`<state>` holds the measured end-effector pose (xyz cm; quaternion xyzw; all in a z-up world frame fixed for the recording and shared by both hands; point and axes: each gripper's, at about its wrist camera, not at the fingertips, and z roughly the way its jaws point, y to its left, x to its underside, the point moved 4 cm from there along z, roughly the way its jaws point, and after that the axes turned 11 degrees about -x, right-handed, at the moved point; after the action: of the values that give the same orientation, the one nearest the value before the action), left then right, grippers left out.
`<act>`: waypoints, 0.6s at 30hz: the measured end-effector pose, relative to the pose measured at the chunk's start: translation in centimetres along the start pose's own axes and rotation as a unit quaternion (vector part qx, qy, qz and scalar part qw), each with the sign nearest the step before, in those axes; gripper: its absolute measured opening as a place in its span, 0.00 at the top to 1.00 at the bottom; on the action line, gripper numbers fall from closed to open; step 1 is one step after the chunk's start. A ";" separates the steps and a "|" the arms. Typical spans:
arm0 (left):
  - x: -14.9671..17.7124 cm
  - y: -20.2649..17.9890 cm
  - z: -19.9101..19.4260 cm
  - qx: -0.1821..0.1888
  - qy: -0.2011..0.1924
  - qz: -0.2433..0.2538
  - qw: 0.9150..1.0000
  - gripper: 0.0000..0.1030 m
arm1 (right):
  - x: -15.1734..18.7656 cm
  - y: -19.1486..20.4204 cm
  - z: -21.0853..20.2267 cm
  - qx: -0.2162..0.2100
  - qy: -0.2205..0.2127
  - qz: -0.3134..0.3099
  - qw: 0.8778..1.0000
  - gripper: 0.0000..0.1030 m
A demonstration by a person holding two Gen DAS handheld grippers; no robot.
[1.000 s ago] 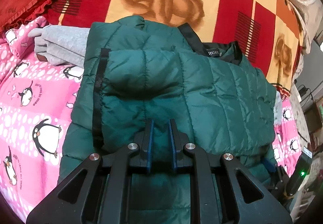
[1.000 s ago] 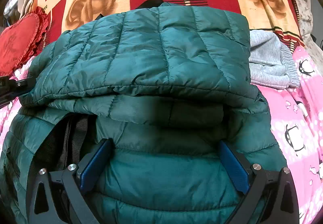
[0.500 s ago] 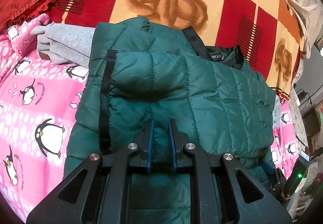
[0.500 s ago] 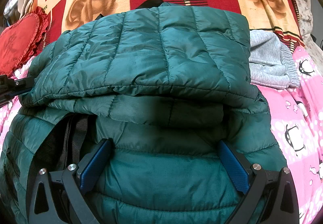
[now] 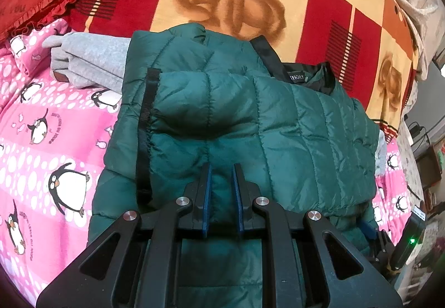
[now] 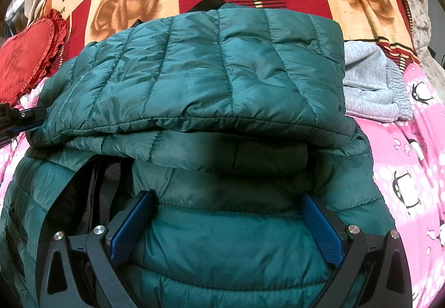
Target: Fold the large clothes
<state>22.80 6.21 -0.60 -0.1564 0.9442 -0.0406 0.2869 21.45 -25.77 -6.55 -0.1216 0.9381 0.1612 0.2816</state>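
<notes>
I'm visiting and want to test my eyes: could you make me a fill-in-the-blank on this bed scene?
1. The quilted puffer jacket is dark ____.
2. The pink bedsheet is printed with ____.
3. The frilled red cushion is ____-shaped.
4. The right gripper has its jaws spread ____.

Missing words: green; penguins; heart; open

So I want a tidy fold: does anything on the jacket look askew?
Yes: the green jacket's folded layers sit uneven, and black straps poke out from under the fold at the left.
</notes>
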 end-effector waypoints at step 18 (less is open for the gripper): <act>-0.9 0.3 -2.1 0.010 -0.029 -0.015 0.999 0.87 | 0.1 -0.1 0.0 0.000 0.001 0.000 1.000 0.00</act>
<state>22.23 6.76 1.54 -0.1686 0.9326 -0.0500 0.3153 21.41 -25.89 -6.62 -0.1214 0.9383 0.1612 0.2810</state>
